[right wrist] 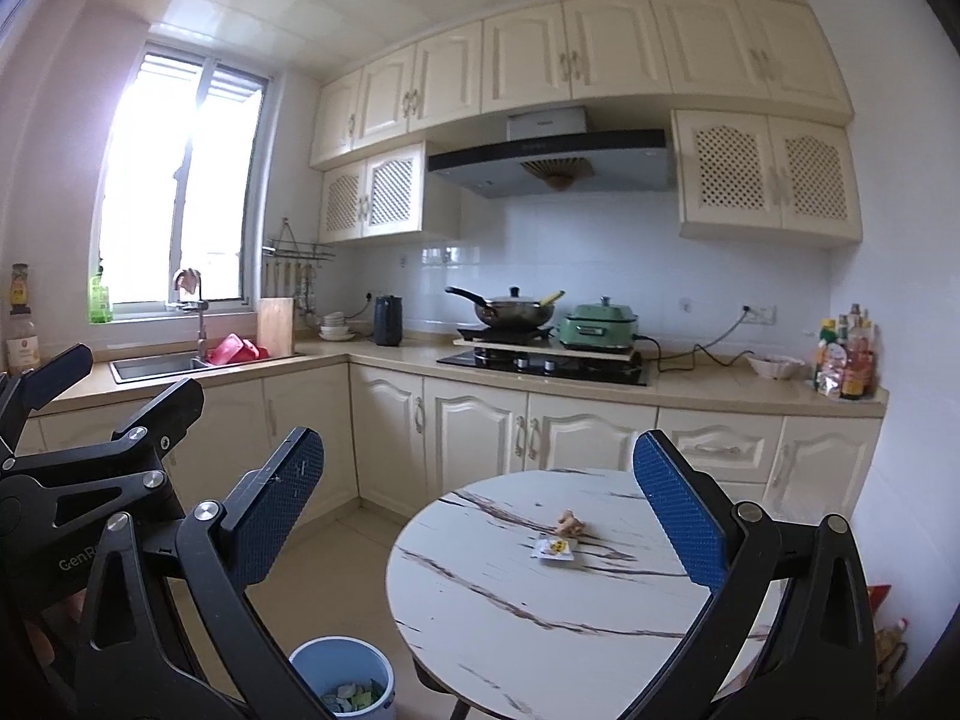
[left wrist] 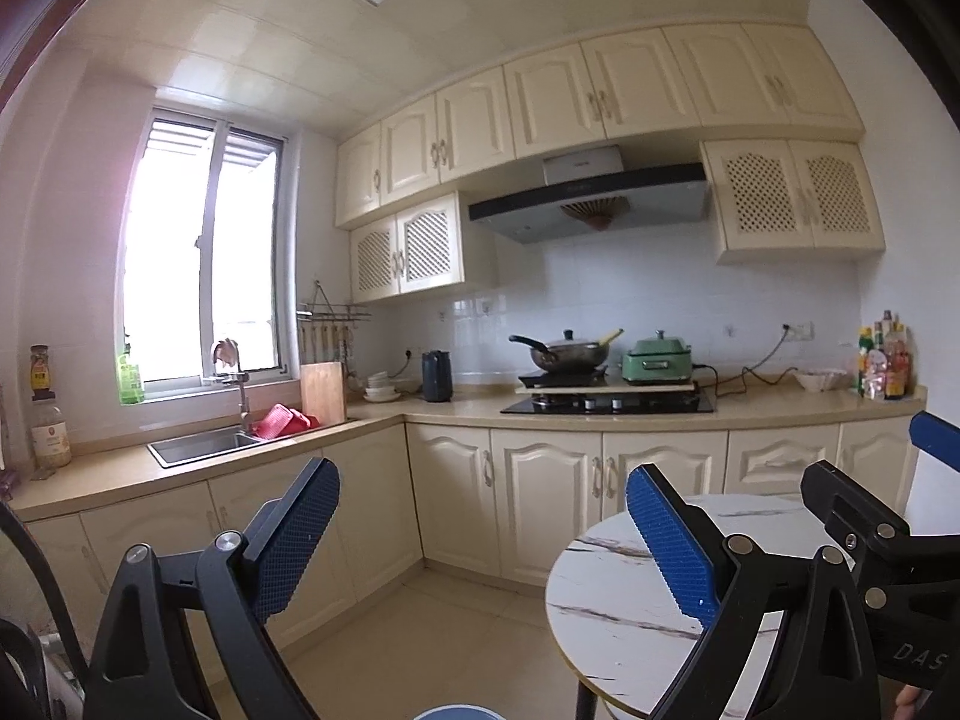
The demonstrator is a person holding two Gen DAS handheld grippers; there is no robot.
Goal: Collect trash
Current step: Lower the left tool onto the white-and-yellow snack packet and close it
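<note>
In the right wrist view a small white wrapper with a yellow print [right wrist: 556, 549] lies on the round marble-patterned table [right wrist: 480, 594], and a tan piece of ginger [right wrist: 570, 523] sits just behind it. A blue bin [right wrist: 343, 684] holding scraps stands on the floor left of the table. My right gripper [right wrist: 477, 498] is open and empty, held above the table's near side. My left gripper [left wrist: 483, 534] is open and empty too, to the left of the table [left wrist: 606, 606]. The bin's rim [left wrist: 459, 713] peeks in at the bottom edge of the left wrist view.
An L-shaped counter [right wrist: 708, 387] runs along the walls with a sink [right wrist: 159, 367], a hob with a wok [right wrist: 516, 311], a green cooker [right wrist: 600, 325] and bottles [right wrist: 846, 360]. Tiled floor [right wrist: 354, 552] lies between the cabinets and the table.
</note>
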